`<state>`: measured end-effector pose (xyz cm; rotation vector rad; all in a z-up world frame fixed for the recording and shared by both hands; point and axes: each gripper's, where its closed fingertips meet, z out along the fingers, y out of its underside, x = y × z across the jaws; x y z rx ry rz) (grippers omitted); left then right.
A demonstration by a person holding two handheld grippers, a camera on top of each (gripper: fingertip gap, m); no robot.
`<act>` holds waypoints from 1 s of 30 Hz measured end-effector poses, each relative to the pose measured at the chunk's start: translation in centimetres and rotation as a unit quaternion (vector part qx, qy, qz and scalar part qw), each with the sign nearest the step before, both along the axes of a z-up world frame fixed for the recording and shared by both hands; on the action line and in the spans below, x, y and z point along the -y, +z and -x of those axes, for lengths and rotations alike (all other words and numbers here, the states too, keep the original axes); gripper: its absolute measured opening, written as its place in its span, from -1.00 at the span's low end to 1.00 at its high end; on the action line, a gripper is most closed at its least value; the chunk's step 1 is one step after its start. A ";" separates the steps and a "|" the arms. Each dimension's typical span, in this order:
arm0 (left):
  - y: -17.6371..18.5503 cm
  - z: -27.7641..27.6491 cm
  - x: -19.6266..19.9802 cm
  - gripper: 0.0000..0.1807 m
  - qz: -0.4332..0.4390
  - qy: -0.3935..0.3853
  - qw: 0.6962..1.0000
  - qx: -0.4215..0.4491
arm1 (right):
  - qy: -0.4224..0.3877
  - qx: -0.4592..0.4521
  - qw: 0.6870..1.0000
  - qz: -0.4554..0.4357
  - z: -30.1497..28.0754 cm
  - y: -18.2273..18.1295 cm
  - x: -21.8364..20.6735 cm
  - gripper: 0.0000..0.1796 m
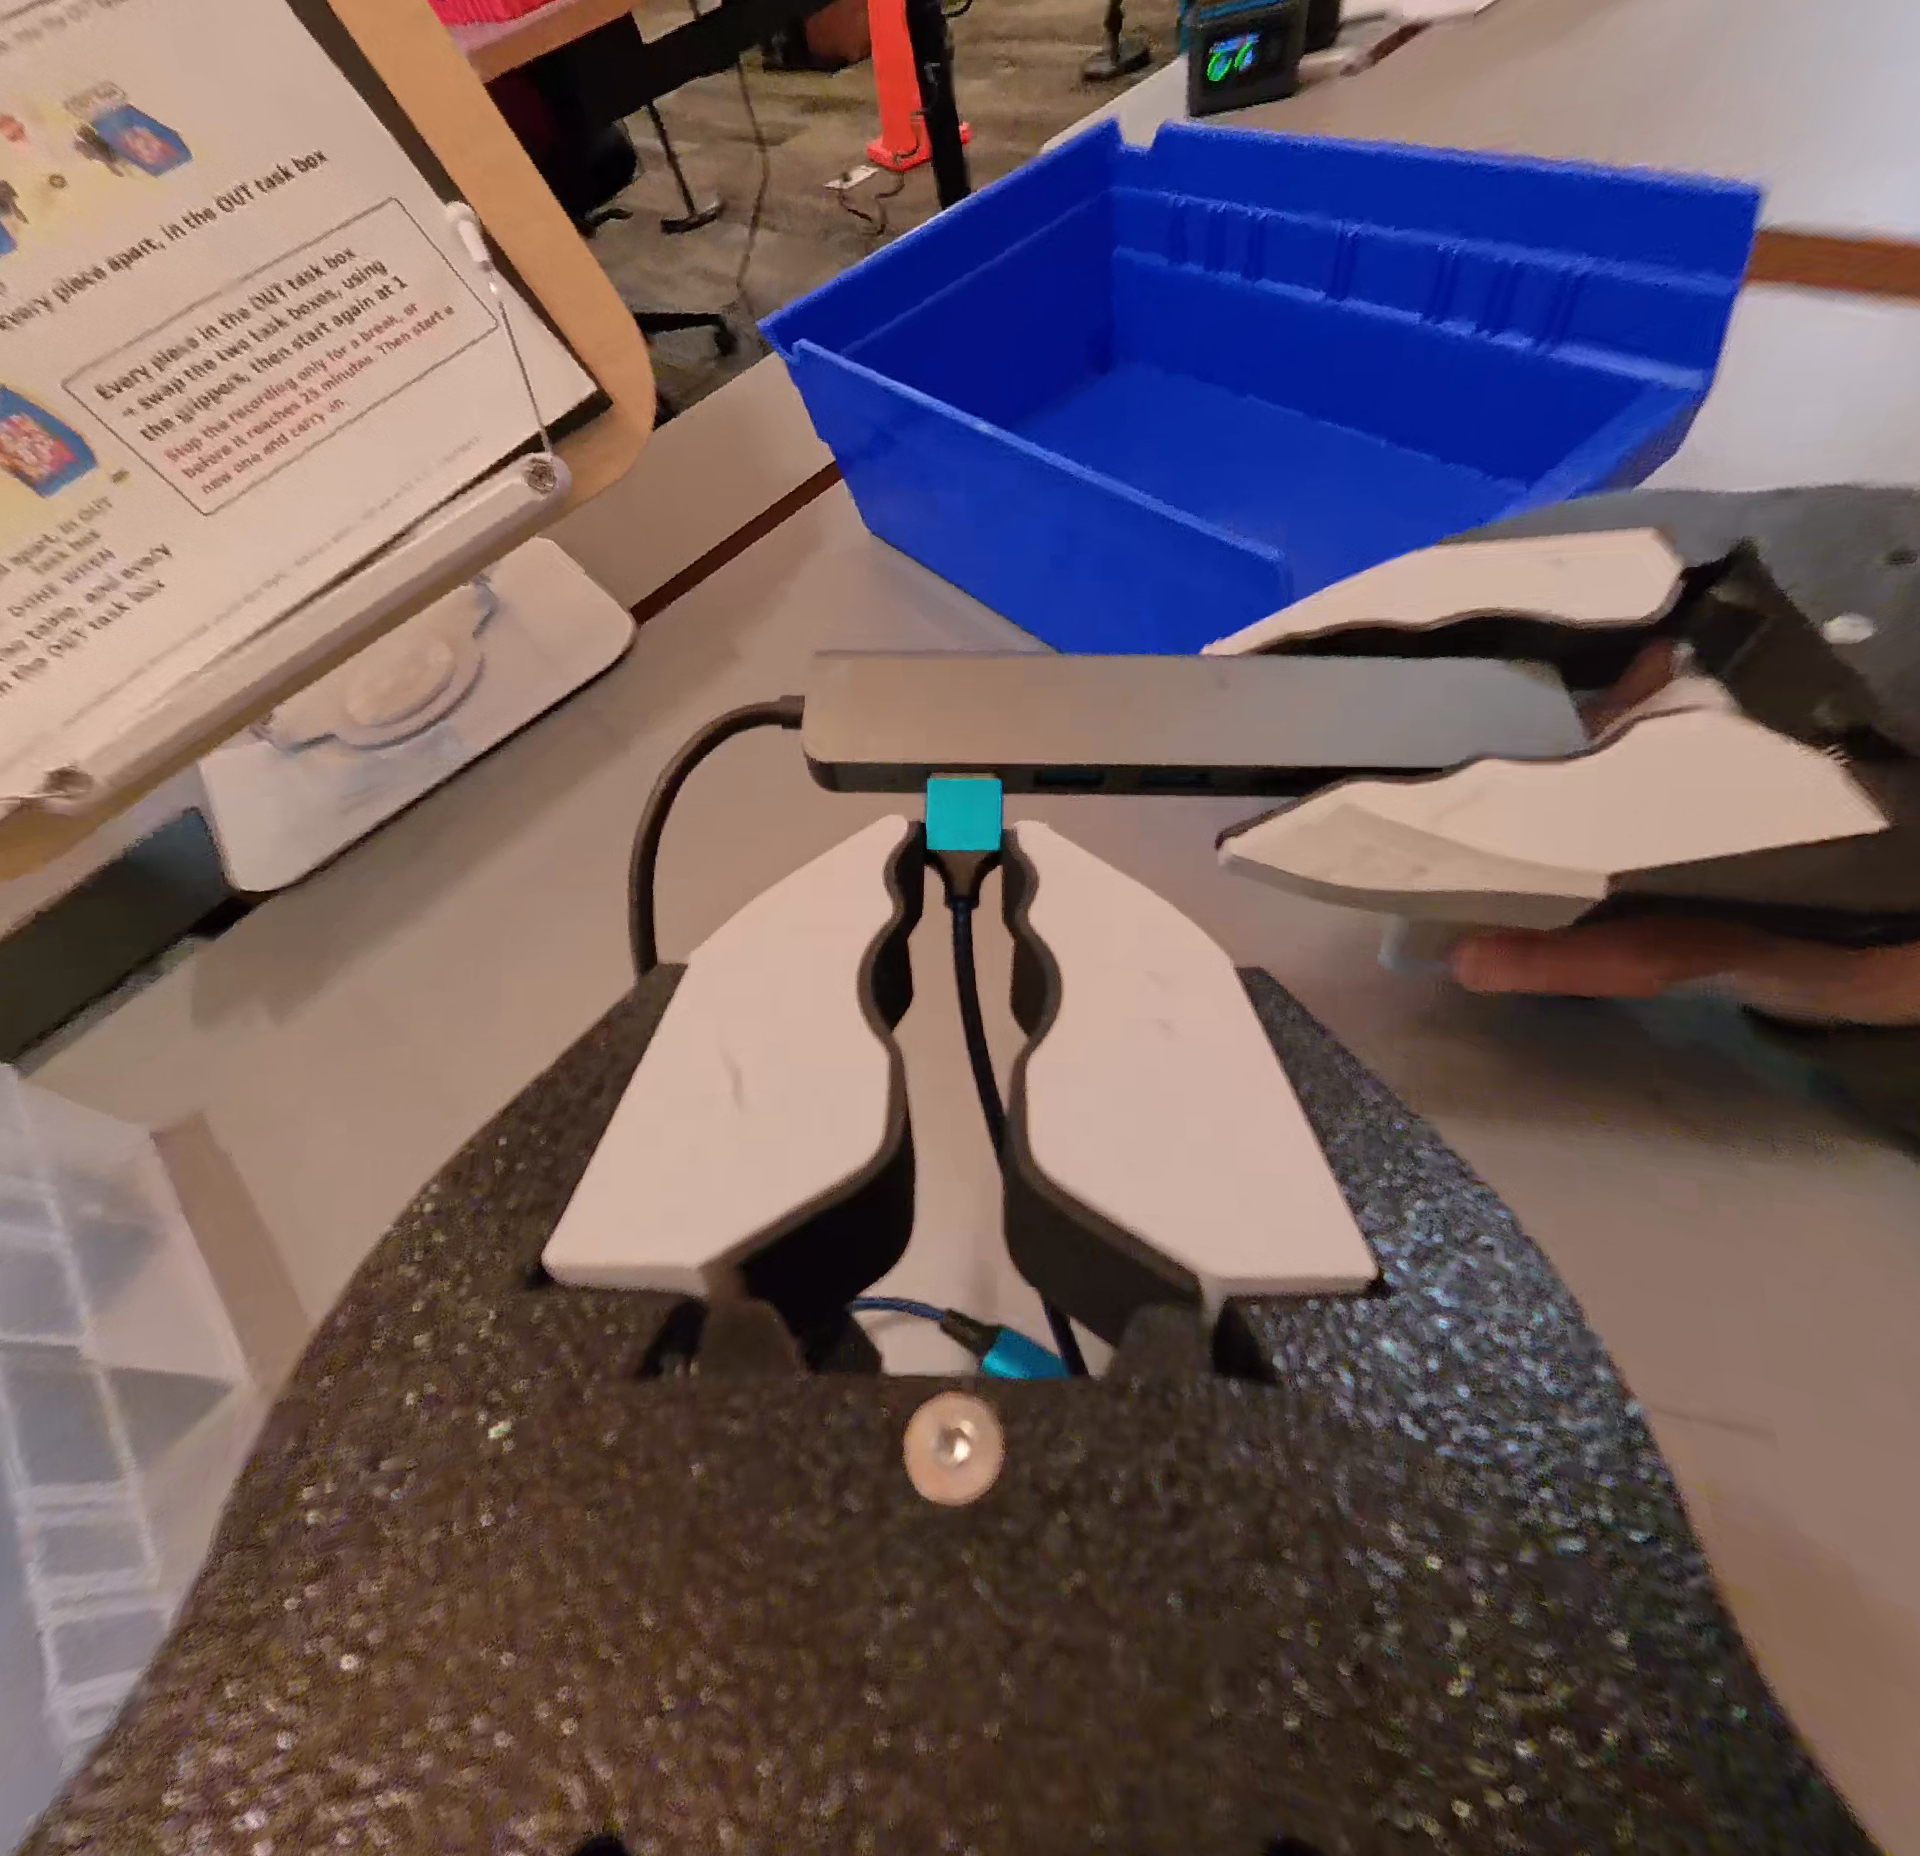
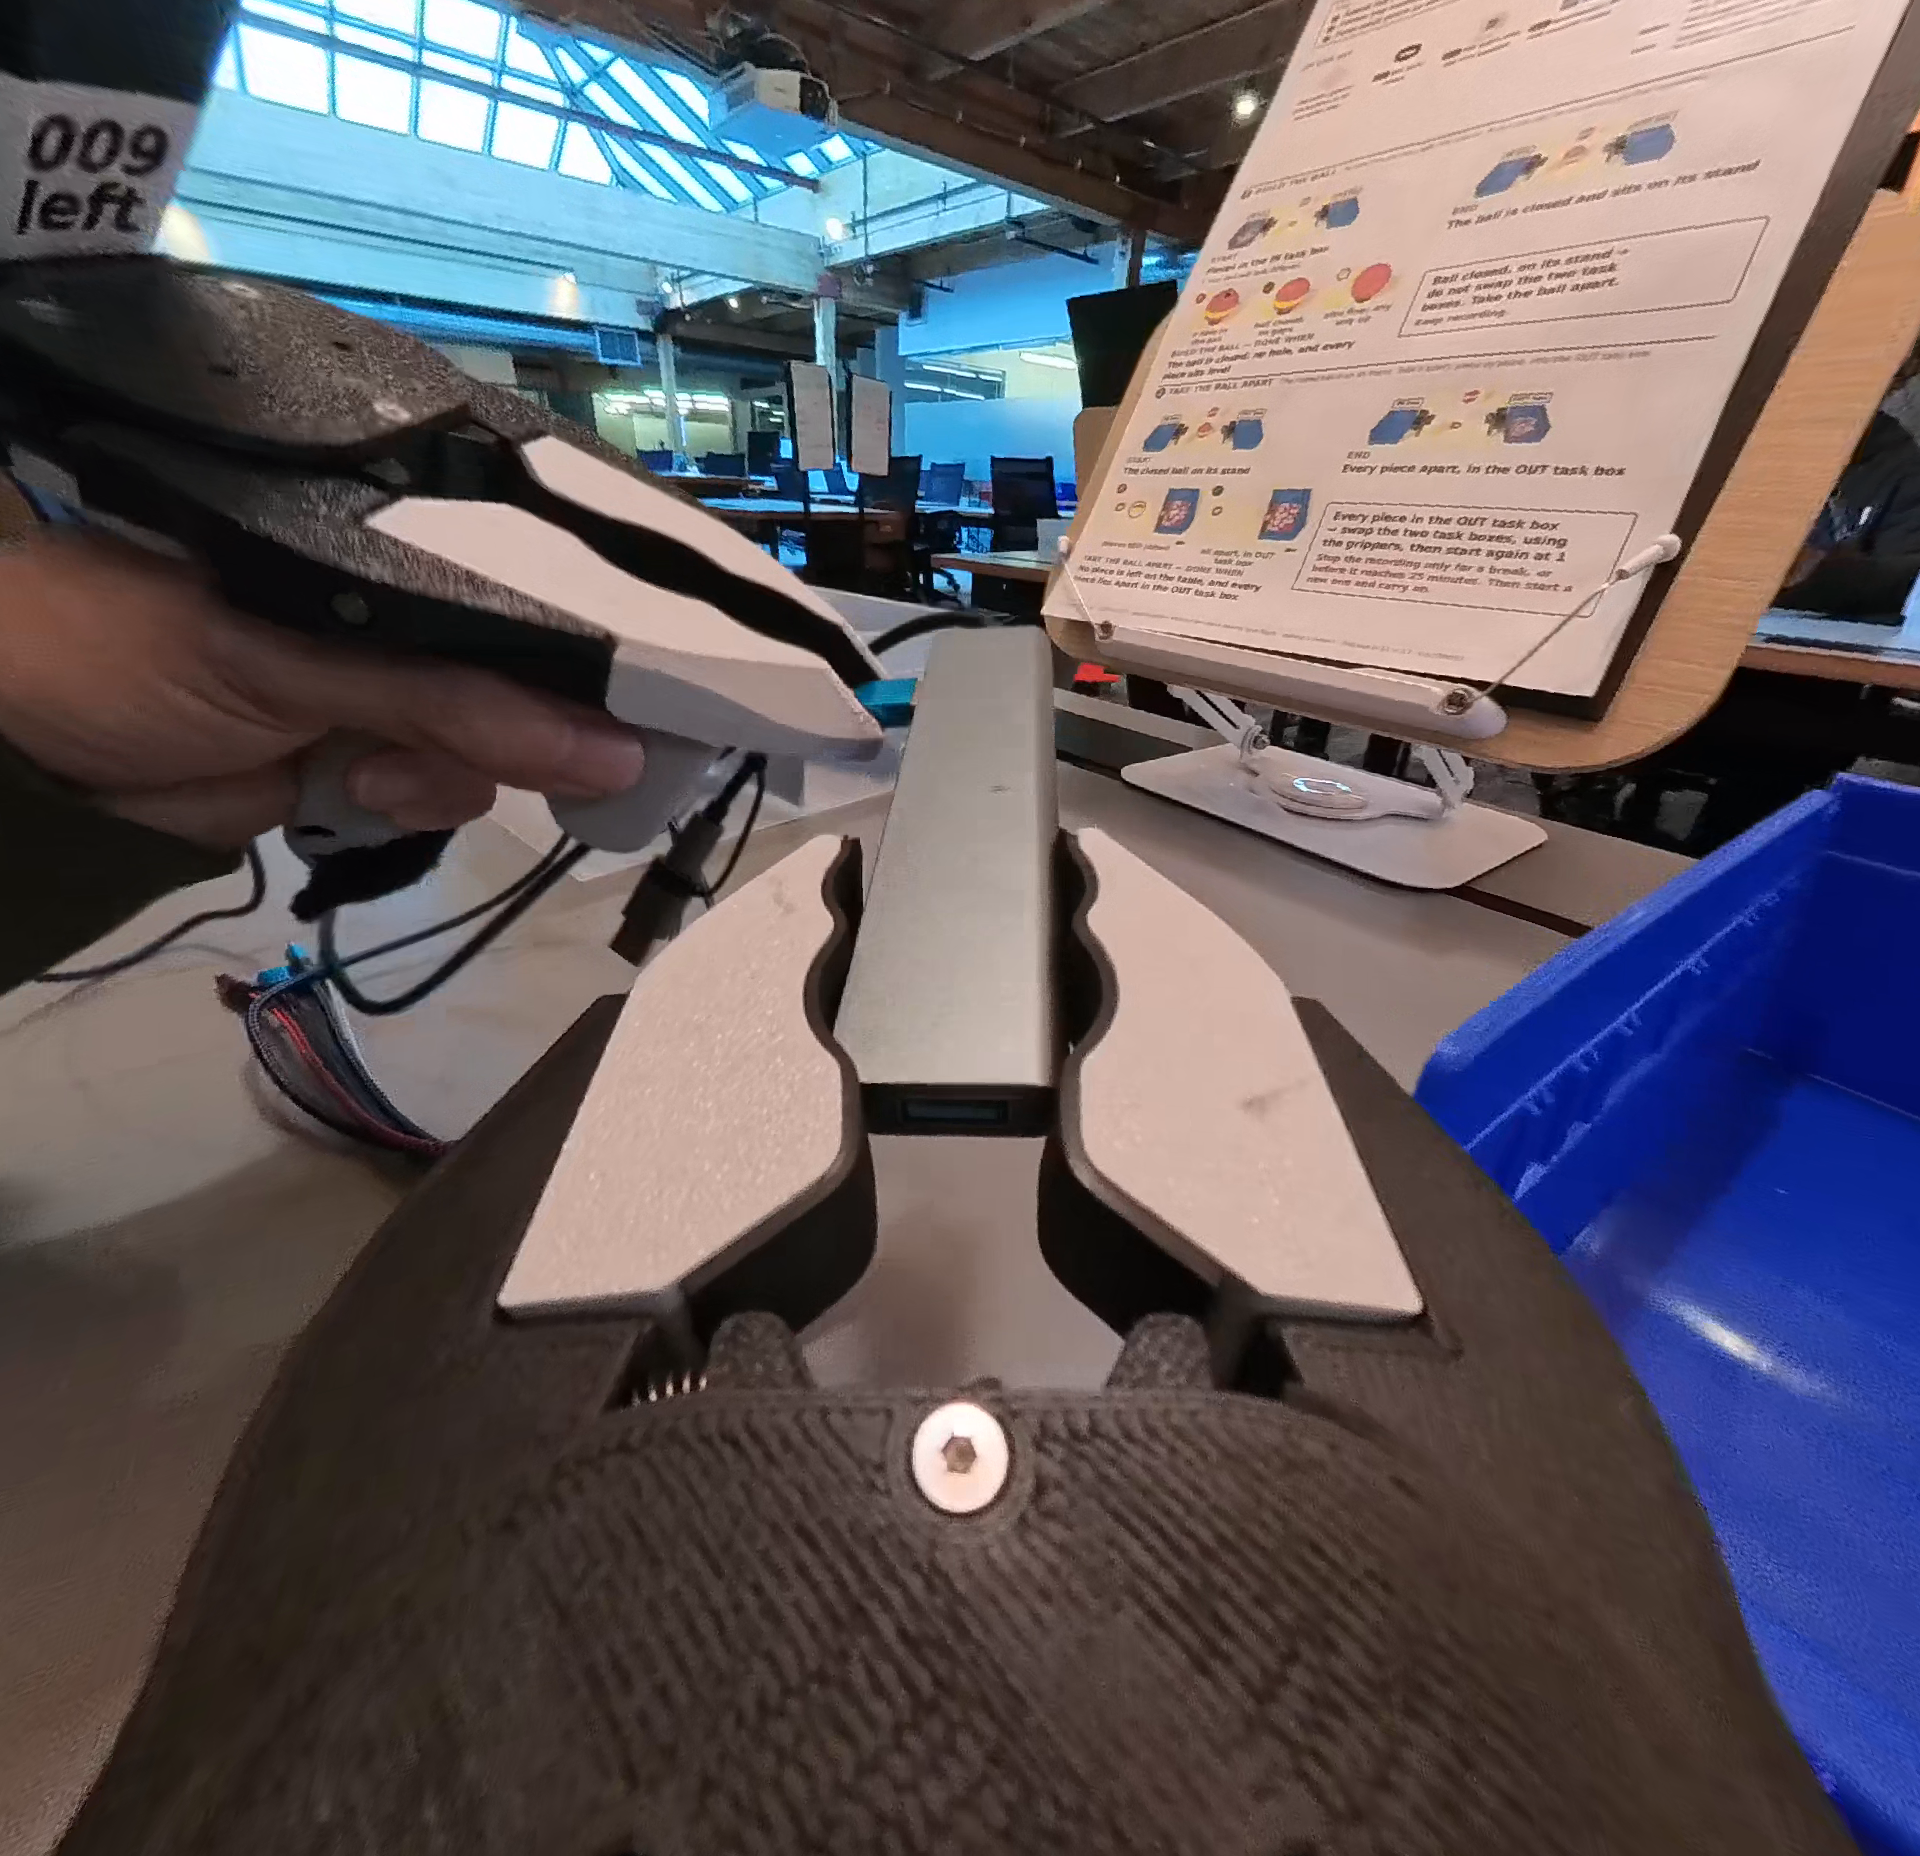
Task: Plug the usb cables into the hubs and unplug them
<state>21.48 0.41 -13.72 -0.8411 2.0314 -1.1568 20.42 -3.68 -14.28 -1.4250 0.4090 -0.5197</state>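
A grey USB hub (image 1: 1143,710) is held level above the table. My right gripper (image 1: 1221,752) comes in from the right and is shut on the hub's end. In the right wrist view the hub (image 2: 961,923) runs forward between my right gripper's (image 2: 961,850) fingers. A teal USB plug (image 1: 964,814) sits in a port on the hub's near side. My left gripper (image 1: 961,861) is shut on the cable just behind that plug. In the right wrist view the left gripper (image 2: 868,694) is at the hub's left side, next to the teal plug (image 2: 888,700).
An empty blue bin (image 1: 1247,424) stands behind the hub and shows at the right in the right wrist view (image 2: 1714,1079). A paper sheet on a stand (image 1: 260,404) is at the left. A bundle of cables (image 2: 312,1058) lies on the table. A clear plastic box (image 1: 62,1391) is at the lower left. Spacing between my two grippers at the tips: around 5 cm.
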 end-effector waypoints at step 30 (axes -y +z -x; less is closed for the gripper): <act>2.6 7.5 -9.7 -0.56 -0.036 0.006 0.998 0.049 | -0.323 0.027 0.945 -0.050 -5.6 4.8 17.6 -0.60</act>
